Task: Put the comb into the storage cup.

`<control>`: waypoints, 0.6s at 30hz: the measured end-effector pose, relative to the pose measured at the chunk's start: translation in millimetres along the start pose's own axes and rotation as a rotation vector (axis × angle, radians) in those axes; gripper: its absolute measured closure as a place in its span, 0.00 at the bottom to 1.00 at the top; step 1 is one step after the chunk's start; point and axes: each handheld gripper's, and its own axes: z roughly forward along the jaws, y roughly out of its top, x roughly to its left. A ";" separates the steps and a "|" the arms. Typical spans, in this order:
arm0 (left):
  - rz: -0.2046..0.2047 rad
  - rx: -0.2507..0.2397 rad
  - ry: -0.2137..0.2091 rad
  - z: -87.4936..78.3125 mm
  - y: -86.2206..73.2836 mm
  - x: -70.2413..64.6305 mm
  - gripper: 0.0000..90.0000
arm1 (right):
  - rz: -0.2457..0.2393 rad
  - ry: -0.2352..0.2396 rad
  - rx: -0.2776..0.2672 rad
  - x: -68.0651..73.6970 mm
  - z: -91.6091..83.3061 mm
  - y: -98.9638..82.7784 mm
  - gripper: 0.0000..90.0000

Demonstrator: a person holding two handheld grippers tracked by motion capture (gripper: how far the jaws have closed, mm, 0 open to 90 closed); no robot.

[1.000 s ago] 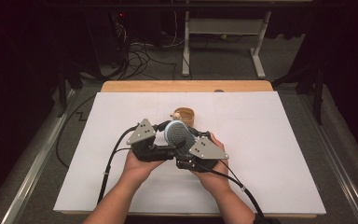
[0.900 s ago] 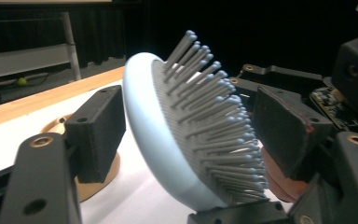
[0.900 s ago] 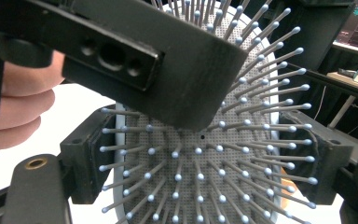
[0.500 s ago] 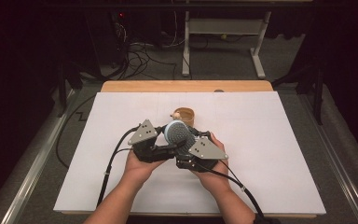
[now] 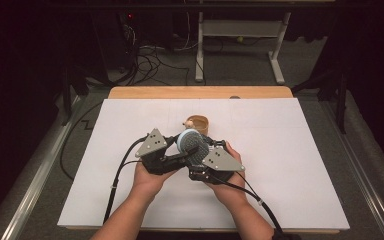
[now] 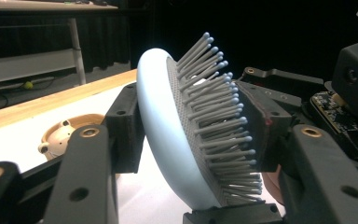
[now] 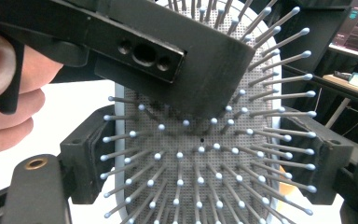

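Note:
A light blue hairbrush [image 5: 190, 144] with grey bristles is held up above the white board, between both grippers at mid-table. My left gripper [image 6: 193, 126] is shut on the brush head [image 6: 168, 140], one pad on its smooth back and the other pressed into the bristles. My right gripper [image 7: 207, 158] is shut on the same head [image 7: 200, 177] from the other side. Its jaws clamp the two edges, and the bristle face points at its camera. The left gripper's jaw crosses the top of that view. The brush handle is hidden.
A small wooden cup [image 5: 198, 123] with a bear-like figure on its rim stands just behind the brush, and shows in the left gripper view [image 6: 65, 133]. The white board [image 5: 290, 150] covers the table, leaving a wooden strip [image 5: 200, 92] at the back. Cables [image 5: 120, 170] trail toward the near edge.

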 end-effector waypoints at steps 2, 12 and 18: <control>0.001 -0.003 0.001 -0.4 0.4 -0.1 0.56 | -0.002 -0.002 -0.001 0.4 -0.2 0.5 0.23; -0.005 -0.014 0.003 -1.1 1.6 -0.9 0.61 | -0.011 -0.016 -0.001 1.5 -1.0 2.0 0.23; -0.001 -0.019 0.005 -1.2 2.5 -2.1 0.62 | -0.005 -0.017 -0.003 0.9 -1.5 2.5 0.23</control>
